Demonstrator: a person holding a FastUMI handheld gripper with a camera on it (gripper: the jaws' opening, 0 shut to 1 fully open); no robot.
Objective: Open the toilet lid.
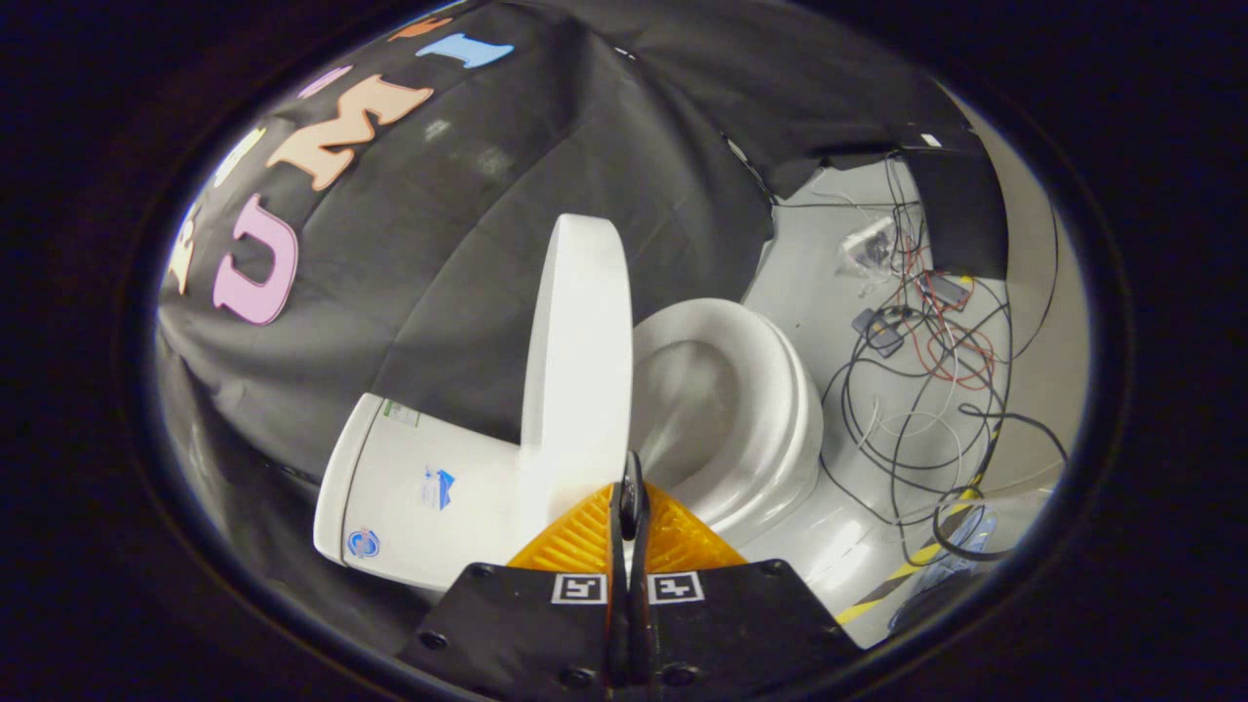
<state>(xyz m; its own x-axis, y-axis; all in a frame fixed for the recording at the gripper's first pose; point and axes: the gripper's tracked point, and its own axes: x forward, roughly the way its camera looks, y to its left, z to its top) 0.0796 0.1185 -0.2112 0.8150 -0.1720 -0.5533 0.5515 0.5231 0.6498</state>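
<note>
Gripper fingers stand pressed together, tip against tip, with no gap that we can see and nothing held between them. We take the toilet bowl as our landmark. The toilet lid stands raised, seen edge-on and close to upright, on the tank side of the bowl, between the bowl and the tank. The seat ring of the bowl lies uncovered, and we see down into the basin. The closed fingertips sit just in front of the lower edge of the lid, at the point where lid and bowl meet; we cannot tell whether they touch either one. The tank lies on the far side of the lid from the bowl and bears several small stickers on its wall. Behind the lid and the tank hangs the black cloth wall of the booth. On the side of the bowl away from the tank, the pale floor carries a loose tangle of cables, black, white and red, with a few small devices among them. A striped yellow-and-black tape runs across the floor near the bowl's base.
</note>
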